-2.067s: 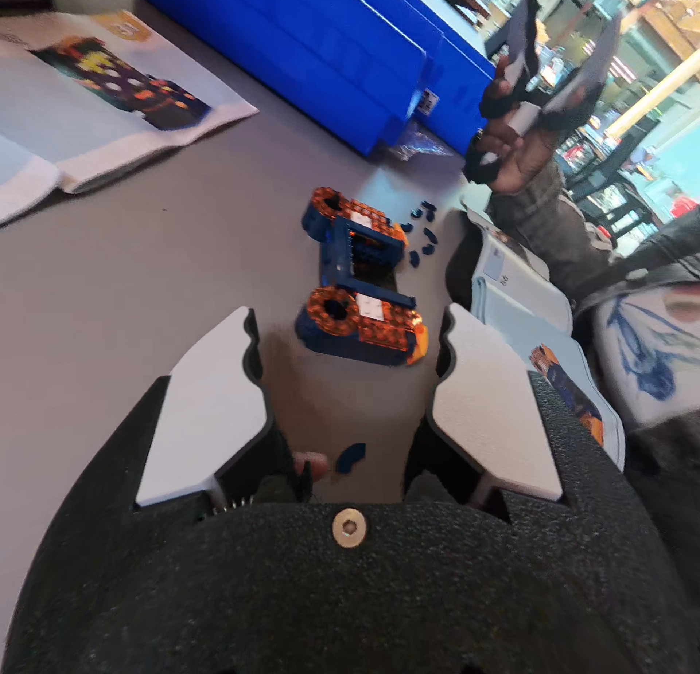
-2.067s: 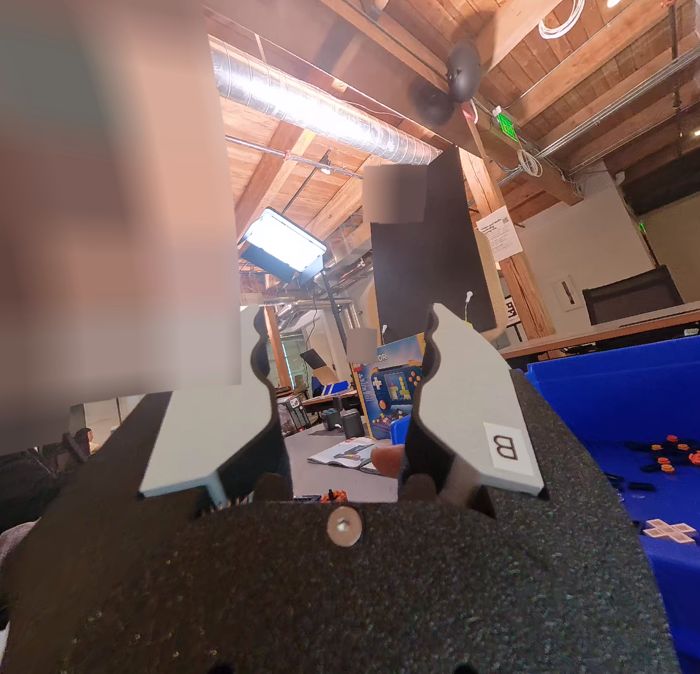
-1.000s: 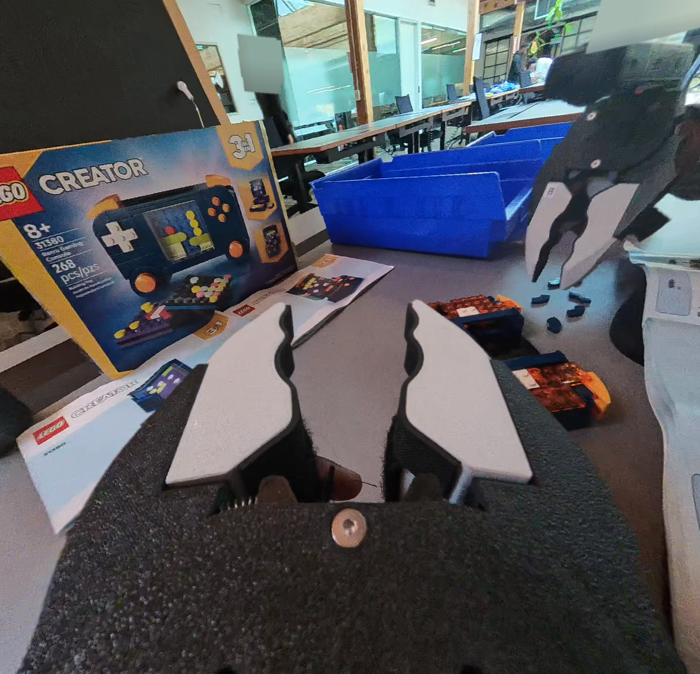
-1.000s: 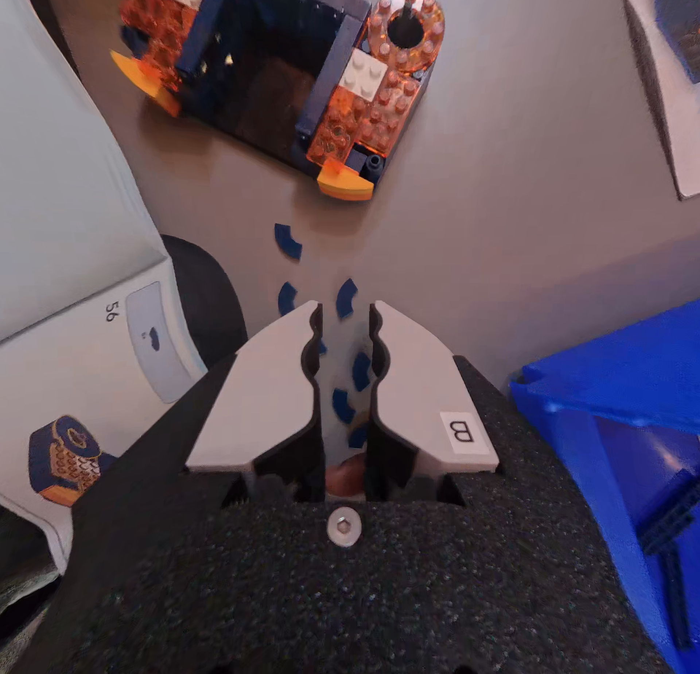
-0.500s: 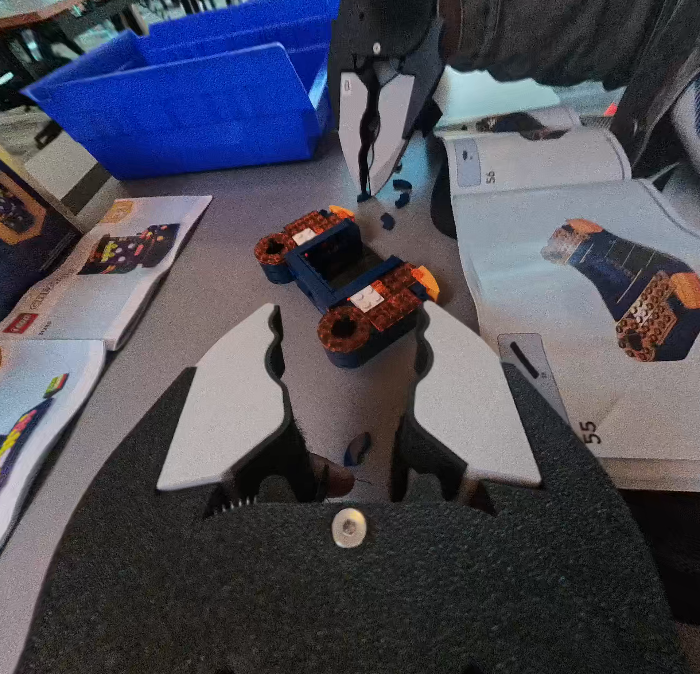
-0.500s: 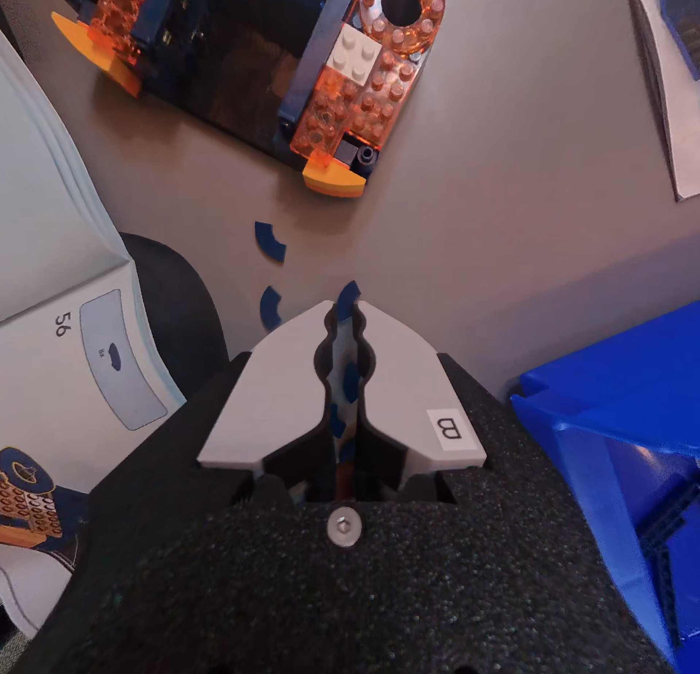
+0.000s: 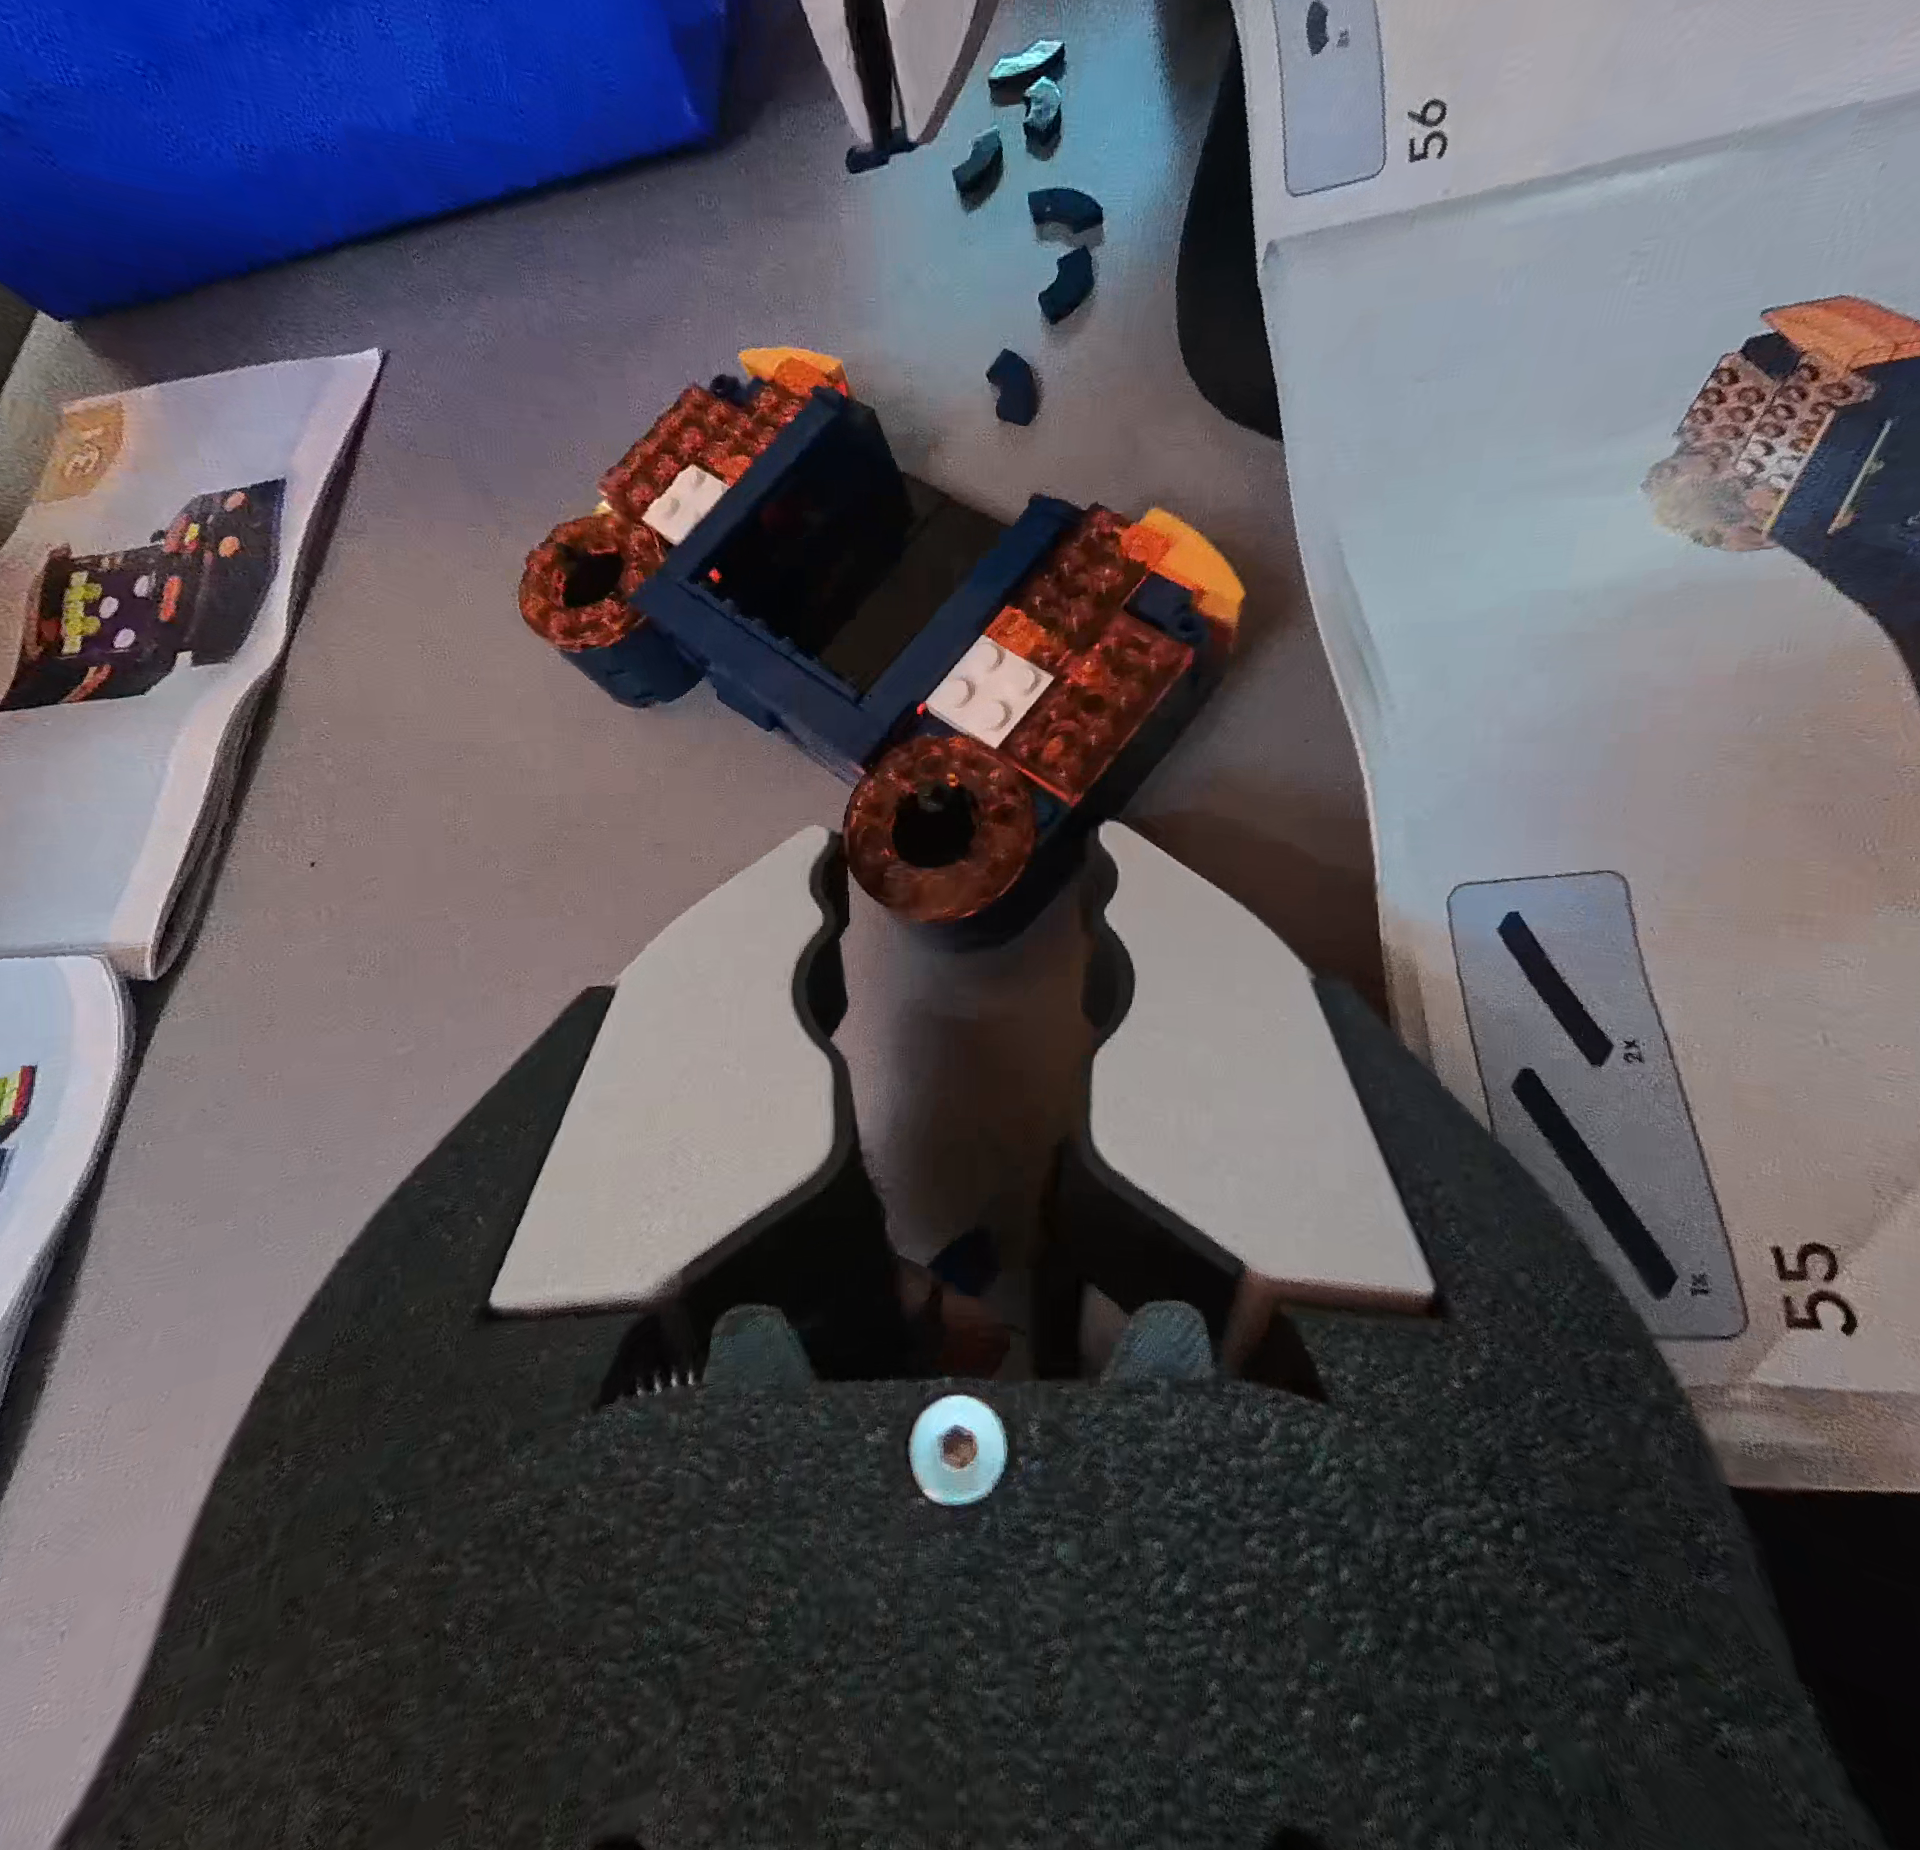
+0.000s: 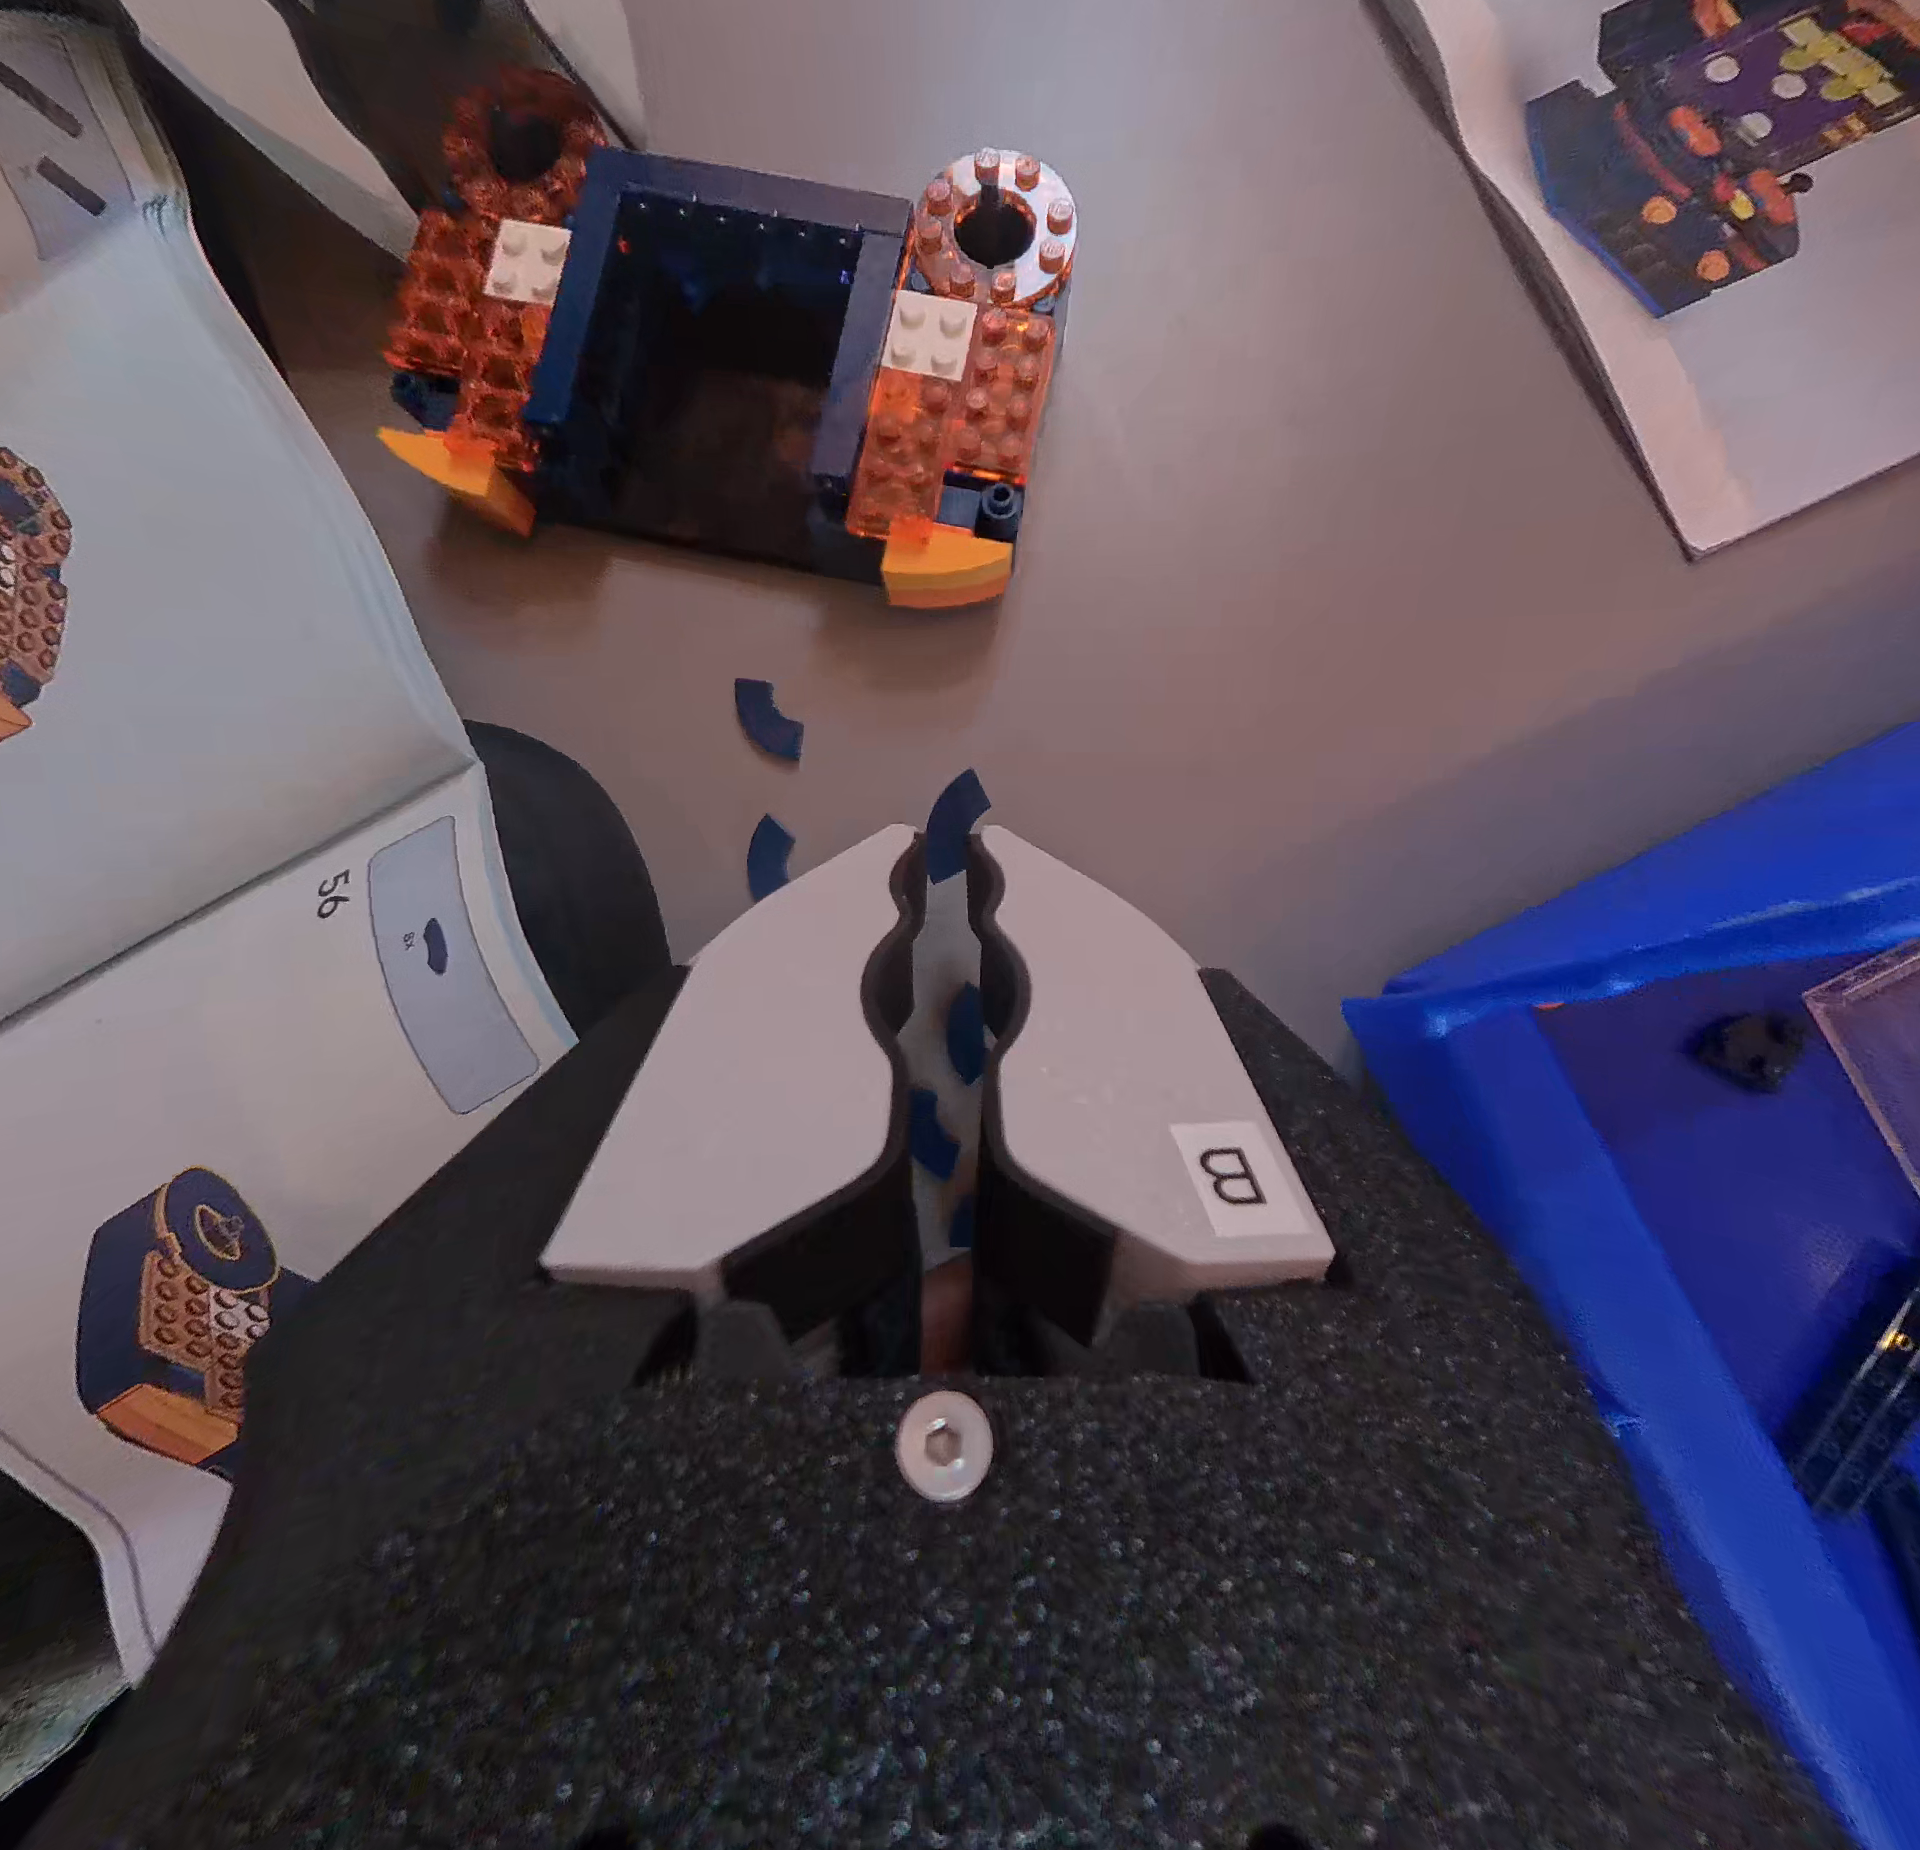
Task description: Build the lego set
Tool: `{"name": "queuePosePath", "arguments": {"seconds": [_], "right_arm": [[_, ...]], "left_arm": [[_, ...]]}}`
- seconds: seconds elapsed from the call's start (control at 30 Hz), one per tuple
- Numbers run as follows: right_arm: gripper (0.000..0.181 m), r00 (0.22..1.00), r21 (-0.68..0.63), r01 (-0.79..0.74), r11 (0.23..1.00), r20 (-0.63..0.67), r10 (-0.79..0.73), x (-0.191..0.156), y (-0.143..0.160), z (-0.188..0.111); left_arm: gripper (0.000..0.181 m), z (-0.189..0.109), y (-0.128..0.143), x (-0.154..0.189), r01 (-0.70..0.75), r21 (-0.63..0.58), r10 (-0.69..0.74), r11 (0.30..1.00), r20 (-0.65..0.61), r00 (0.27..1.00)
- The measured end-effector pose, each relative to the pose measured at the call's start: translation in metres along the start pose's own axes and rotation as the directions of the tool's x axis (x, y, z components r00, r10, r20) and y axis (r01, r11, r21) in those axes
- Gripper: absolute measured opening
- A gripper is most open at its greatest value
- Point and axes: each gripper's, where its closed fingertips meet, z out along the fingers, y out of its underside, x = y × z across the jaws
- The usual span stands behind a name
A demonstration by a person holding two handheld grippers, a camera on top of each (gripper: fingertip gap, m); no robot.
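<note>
Picking step in hand, by the look of it: right tool (image 8: pixel 945 844) drawn nearly together and pinched on a small dark-blue quarter-ring tile (image 8: pixel 956 813), which pokes out past the tips just above the grey bench (image 8: pixel 1299 450). More loose dark-blue curved tiles (image 8: pixel 769 720) scattered close by, between the tool and the model. Left tool (image 7: pixel 961 855) spread apart and empty, tips either side of the model's nearest round corner, seemingly not touching it. Partly built dark-blue and translucent-orange lego console (image 8: pixel 727 346) flat on the bench, between the open white instruction booklet (image 8: pixel 208 761) and the blue plastic bin (image 8: pixel 1558 969). Dark hollow frame in the middle, studded orange wings on both sides, each with a small white square plate, an orange ring with a centre hole at one end and an opaque orange curved corner at the other. Next, probably: carry the tile over to one orange ring, turn it to match the curve, press down onto the studs, with the left tool closing on the model to brace it. Thin tile, shallow grip; likely to twist or slip under pressure.
</note>
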Motion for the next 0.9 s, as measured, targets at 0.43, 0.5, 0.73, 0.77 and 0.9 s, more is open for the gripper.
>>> {"name": "queuePosePath", "arguments": {"seconds": [0.43, 0.5, 0.73, 0.77, 0.9], "right_arm": [[0.006, 0.999, 0.085, -0.034, 0.996, -0.022, 0.036, 0.007, -0.006, -0.019], [0.006, 0.999, 0.093, -0.034, 0.995, -0.022, 0.036, 0.005, -0.007, -0.020], [0.006, 0.999, 0.118, -0.038, 0.992, -0.002, 0.038, 0.001, -0.009, -0.020], [0.006, 0.999, 0.121, -0.036, 0.992, -0.004, 0.037, 0.002, -0.010, -0.021], [0.006, 0.999, 0.133, -0.035, 0.990, -0.008, 0.036, 0.002, -0.011, -0.026]], "left_arm": [[0.031, 0.013, -0.005, -0.004, 0.255, -0.081, -0.250, 0.964, 0.071, 0.966], [0.038, 0.015, -0.003, 0.004, 0.272, -0.106, -0.272, 0.956, 0.013, 0.962], [0.030, 0.012, -0.002, 0.002, 0.194, -0.086, -0.192, 0.977, 0.025, 0.981], [0.025, 0.013, -0.004, 0.002, 0.185, -0.079, -0.183, 0.980, 0.030, 0.983], [0.015, 0.017, -0.011, 0.007, 0.158, -0.057, -0.158, 0.986, 0.018, 0.987]]}}
